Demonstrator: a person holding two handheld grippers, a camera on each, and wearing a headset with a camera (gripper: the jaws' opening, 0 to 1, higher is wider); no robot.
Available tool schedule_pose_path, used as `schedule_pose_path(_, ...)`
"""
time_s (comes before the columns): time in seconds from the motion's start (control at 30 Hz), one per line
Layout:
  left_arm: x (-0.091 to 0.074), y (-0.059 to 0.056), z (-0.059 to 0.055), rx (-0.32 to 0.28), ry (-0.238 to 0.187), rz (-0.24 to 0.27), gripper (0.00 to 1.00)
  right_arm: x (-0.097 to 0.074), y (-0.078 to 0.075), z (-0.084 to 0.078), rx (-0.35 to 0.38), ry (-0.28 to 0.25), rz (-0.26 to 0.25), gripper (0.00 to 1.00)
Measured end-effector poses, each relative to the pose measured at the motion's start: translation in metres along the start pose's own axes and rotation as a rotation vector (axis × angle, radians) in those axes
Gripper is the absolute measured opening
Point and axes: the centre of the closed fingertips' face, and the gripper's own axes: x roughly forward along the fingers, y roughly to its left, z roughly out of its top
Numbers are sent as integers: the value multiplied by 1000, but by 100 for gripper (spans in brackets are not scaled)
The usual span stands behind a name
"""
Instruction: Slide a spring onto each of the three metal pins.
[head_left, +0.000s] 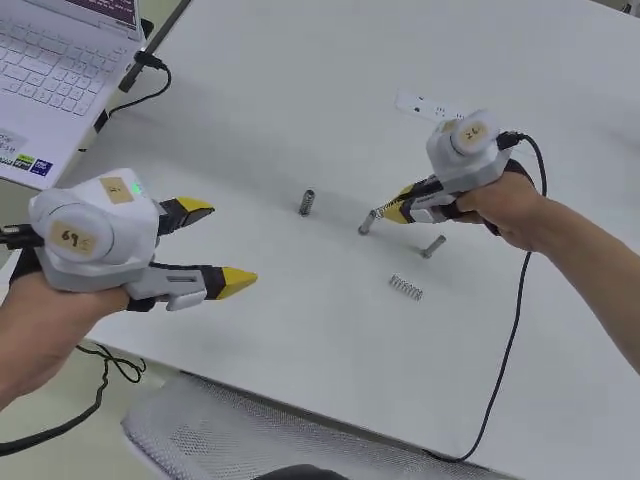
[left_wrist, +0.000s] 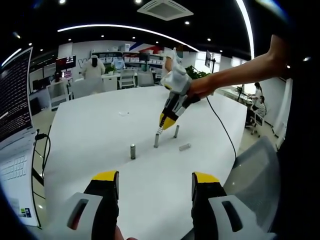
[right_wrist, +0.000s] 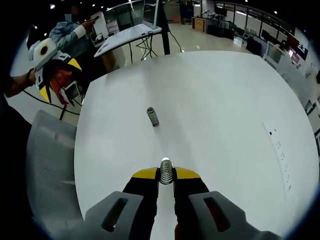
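Where writing shows, little of it can be read. The round sticker on the left gripper (head_left: 215, 245) carries handwritten marks that look like "69". The sticker on the right gripper (head_left: 396, 213) is too small to make out, and the stickers on the laptop (head_left: 50, 70) at the far left corner of the table (head_left: 300, 90) are blurred. A white printed strip (head_left: 430, 106) lies flat on the white table beyond the right gripper, its print illegible.

The right gripper's yellow-tipped jaws are pressed onto a spring (right_wrist: 165, 170), which sits between the tips with its long axis running forward along the jaws. In the head view this spring slants down and to the left, its free end at the top of the middle pin (head_left: 367, 224); whether it has gone over the pin I cannot tell.

The left-hand pin (head_left: 307, 202) stands upright with a fitted spring (right_wrist: 152, 116) coiled round it, well apart from both grippers. The right-hand pin (head_left: 433, 246) stands bare, near the right gripper. A loose spring (head_left: 405, 287) lies flat on the table near that pin, on the person's side, its long axis running across the head view.

The left gripper hangs over the table's near left edge, jaws spread wide with nothing between them, pointing towards the pins and well apart from them.
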Motion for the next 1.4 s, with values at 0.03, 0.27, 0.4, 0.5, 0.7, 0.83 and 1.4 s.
schedule_pose_path(0.03, 0, 0, 0, 0, 1, 1, 54, 1, 0, 0, -1, 3, 0, 9)
schedule_pose_path(0.27, 0, 0, -2, -5, 3, -2, 54, 3, 1, 2, -5, 10, 6, 9)
schedule_pose_path(0.4, 0, 1, -2, -6, 4, -2, 54, 5, 1, 4, -12, 17, 10, 9)
schedule_pose_path(0.5, 0, 1, -2, -7, 4, -1, 54, 7, 1, 4, -13, 23, 11, 9)
schedule_pose_path(0.7, 0, 2, -3, -9, 6, 0, 54, 9, 0, 5, -17, 30, 10, 9)
schedule_pose_path(0.83, 0, 3, -3, -11, 7, 0, 54, 10, -1, 7, -19, 28, 10, 9)
schedule_pose_path(1.4, 0, 5, -5, -15, 7, 4, 54, 26, -3, 6, -67, 68, 14, 9)
